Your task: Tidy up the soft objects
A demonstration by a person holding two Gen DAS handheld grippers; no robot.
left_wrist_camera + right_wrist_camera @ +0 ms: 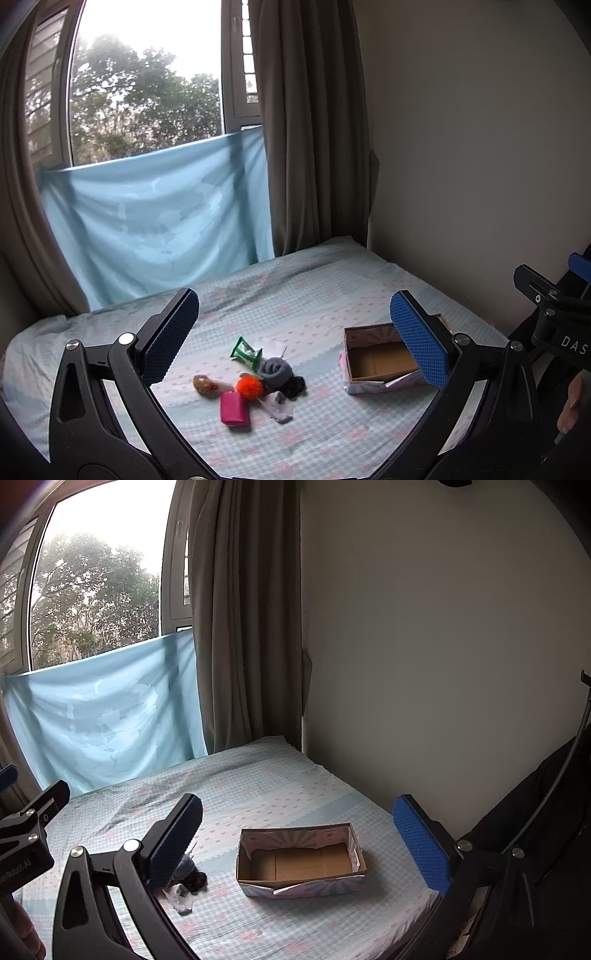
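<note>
A small heap lies on the bed (314, 295): a green packet (245, 352), a grey rolled sock (274, 370), a black sock (295, 386), an orange fuzzy ball (249, 386), a pink block (233, 408), a brown lump (204, 384) and a white sock (279, 406). An open cardboard box (380, 360) stands empty to their right; it also shows in the right wrist view (301, 862). My left gripper (295, 336) is open above the heap. My right gripper (297, 838) is open above the box. Its left finger hides most of the heap; the black sock (195, 880) shows.
A wall (443, 664) borders the bed on the right. Brown curtains (310, 129) and a light blue cloth (155, 214) hang at the window behind the bed. The right gripper's body (554, 306) shows at the left wrist view's right edge.
</note>
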